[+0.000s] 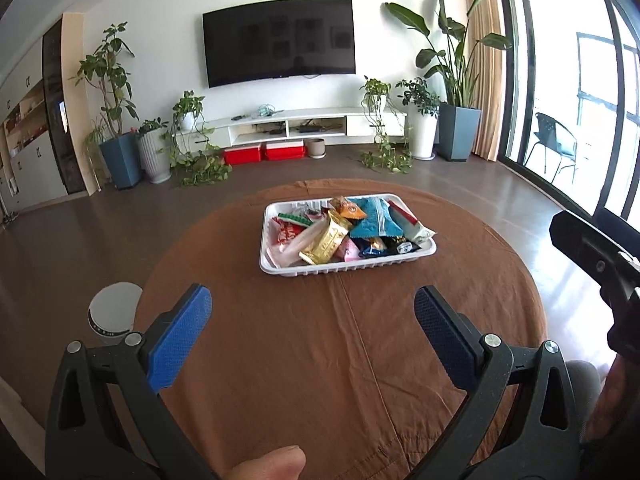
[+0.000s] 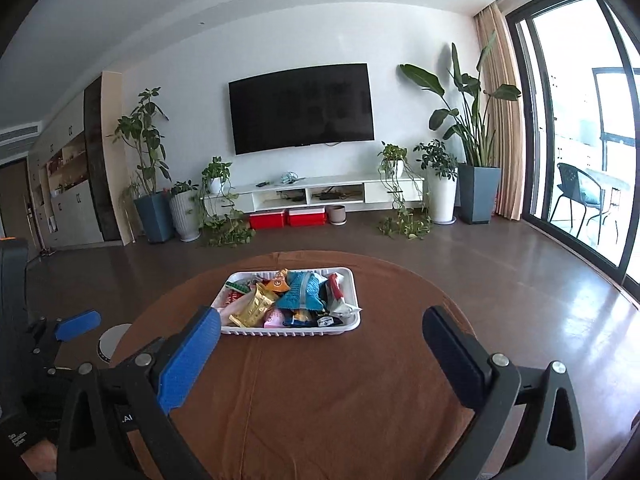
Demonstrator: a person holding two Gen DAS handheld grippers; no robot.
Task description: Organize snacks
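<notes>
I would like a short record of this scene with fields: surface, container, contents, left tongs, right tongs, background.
surface: round table under a brown cloth
container: white tray, near the table's middle
contents: mixed snack packets piled in the tray, among them a blue packet and a gold packet
left tongs: open, empty, short of the tray
right tongs: open, empty, short of the tray
background: wall television, potted plants, white low cabinet

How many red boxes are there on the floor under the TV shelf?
2: the left red box and the right red box sit side by side below the white shelf.
</notes>
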